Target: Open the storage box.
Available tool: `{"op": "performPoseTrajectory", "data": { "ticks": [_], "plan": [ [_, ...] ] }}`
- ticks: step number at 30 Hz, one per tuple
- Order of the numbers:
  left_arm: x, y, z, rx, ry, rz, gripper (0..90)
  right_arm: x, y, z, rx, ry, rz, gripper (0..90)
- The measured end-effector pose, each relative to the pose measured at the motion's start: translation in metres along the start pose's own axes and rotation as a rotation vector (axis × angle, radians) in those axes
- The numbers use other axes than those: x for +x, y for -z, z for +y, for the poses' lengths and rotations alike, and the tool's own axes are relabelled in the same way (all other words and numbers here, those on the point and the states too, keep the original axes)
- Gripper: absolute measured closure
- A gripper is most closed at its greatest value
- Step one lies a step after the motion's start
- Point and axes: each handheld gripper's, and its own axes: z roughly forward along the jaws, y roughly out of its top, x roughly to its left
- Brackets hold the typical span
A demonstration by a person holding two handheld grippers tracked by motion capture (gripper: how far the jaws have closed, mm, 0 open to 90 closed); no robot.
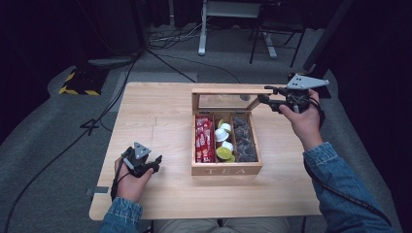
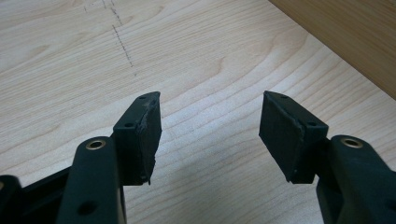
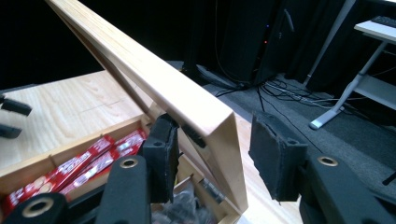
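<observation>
A wooden tea box (image 1: 227, 170) marked "TEA" stands right of the table's middle with its glass-paned lid (image 1: 228, 91) raised. Inside are red packets (image 1: 204, 138), white and yellow-green capsules (image 1: 224, 141) and dark sachets (image 1: 244, 138). My right gripper (image 1: 265, 94) is open at the lid's right front corner. In the right gripper view its jaws straddle the lid's edge (image 3: 154, 84): the left pad (image 3: 161, 154) is against the underside and the right pad (image 3: 275, 154) stands apart. My left gripper (image 1: 156, 163) rests open on the table's near left, with bare wood between its pads (image 2: 144, 135).
The light wooden table (image 1: 155, 111) has bare wood left of the box. Beyond its far edge the grey floor carries cables (image 1: 170, 41), a desk leg (image 1: 201, 34), a chair base (image 1: 272, 43) and a yellow-black striped block (image 1: 80, 82).
</observation>
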Motion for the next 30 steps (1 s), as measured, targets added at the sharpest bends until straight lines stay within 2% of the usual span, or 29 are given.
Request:
{"op": "performPoseTrajectory", "data": {
  "ticks": [5, 12, 14, 18, 30],
  "plan": [
    [0.0, -0.001, -0.001, 0.002, 0.001, -0.004, 39.1, -0.008, -0.007, 0.009, -0.001, 0.005, -0.021, 54.5],
    [0.0, -0.002, -0.001, 0.001, 0.004, -0.007, 38.4, -0.023, -0.019, 0.019, -0.006, -0.032, -0.032, 55.7],
    [-0.001, -0.002, -0.001, 0.004, 0.007, -0.024, 37.1, -0.025, -0.022, 0.022, -0.008, -0.031, -0.036, 55.7],
    [-0.003, -0.002, 0.0, -0.002, 0.01, -0.032, 36.9, -0.029, -0.029, 0.025, -0.01, -0.039, -0.037, 56.1],
    [-0.003, -0.002, 0.0, -0.007, 0.018, -0.043, 36.6, -0.048, -0.048, 0.032, -0.014, -0.113, -0.043, 55.1]
  ]
}}
